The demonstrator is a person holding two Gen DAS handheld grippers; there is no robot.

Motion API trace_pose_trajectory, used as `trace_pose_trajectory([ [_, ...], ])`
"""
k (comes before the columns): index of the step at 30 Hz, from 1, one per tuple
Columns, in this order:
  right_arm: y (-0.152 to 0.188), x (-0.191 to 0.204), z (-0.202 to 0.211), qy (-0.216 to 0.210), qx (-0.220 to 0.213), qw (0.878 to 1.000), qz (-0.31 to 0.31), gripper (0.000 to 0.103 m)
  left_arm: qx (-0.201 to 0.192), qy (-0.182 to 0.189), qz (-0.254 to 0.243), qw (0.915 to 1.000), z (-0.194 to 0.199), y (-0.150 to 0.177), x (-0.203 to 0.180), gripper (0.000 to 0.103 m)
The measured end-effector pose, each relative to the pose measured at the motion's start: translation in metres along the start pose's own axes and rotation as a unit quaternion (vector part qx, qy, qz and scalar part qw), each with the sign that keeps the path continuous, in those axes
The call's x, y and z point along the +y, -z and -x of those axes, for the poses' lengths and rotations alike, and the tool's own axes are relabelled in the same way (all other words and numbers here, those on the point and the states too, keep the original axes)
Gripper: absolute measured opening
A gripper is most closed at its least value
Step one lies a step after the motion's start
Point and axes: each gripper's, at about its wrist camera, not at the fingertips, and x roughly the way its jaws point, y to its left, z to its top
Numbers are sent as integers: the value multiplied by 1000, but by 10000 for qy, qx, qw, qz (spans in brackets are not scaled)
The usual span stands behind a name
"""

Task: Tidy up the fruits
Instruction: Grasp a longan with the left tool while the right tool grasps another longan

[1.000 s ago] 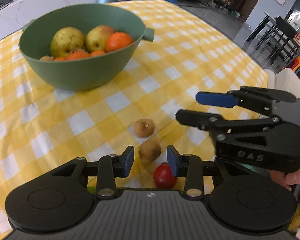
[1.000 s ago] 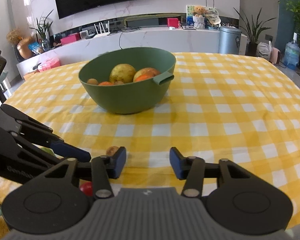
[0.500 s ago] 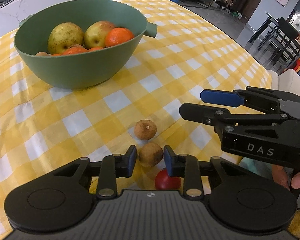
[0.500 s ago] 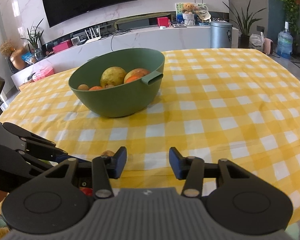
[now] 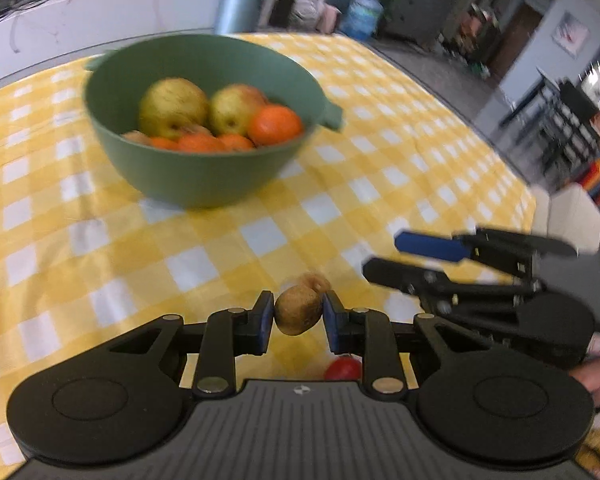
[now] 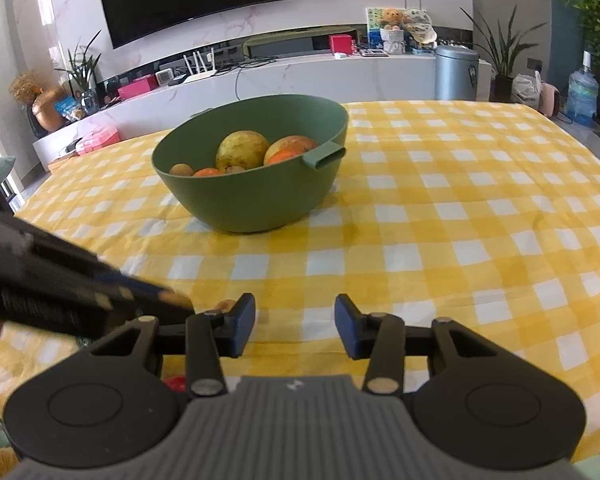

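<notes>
Since one second ago, left wrist view: left gripper point(image 5: 297, 316) has clamped its blue pads on the brown fruit point(image 5: 298, 309) and raised it off the yellow checked tablecloth point(image 5: 100, 248); the fruit is oval, long axis roughly crosswise between the pads, slightly tilted. Second brown fruit point(image 5: 314, 281) lies just behind it on the cloth, red fruit point(image 5: 342, 368) partly hidden below the right finger. Green bowl point(image 5: 204, 176) with pears and oranges stands well beyond. Right gripper point(image 5: 384, 252) hangs to the right, over the cloth. Right wrist view: right gripper point(image 6: 295, 328) is closing on nothing, cloth only between its pads. Blurred left gripper point(image 6: 176, 300) crosses lower left, blocking the loose fruit; bowl point(image 6: 260, 204) ahead.
</notes>
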Motion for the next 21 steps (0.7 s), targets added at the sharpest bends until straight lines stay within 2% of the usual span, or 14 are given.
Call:
trace_pose_trajectory([
  [5,-2,12,-6,-276,-10,9994,217,40,-117,-307,344,9989,4,-5,15,29],
  [10,-3,23,-18,-442,99,9984,334,36,-214,-522,478,9973,4,-6,21,29],
  [17,-3,30,-35,-514,341,9973,387,34,-344,-592,467,9966,9,-7,22,29],
  [20,-2,31,-39,-534,427,9969,381,30,-399,-584,458,9964,11,-8,22,29],
  [21,-2,31,-40,-537,457,9967,397,25,-410,-589,459,9964,12,-8,22,29],
])
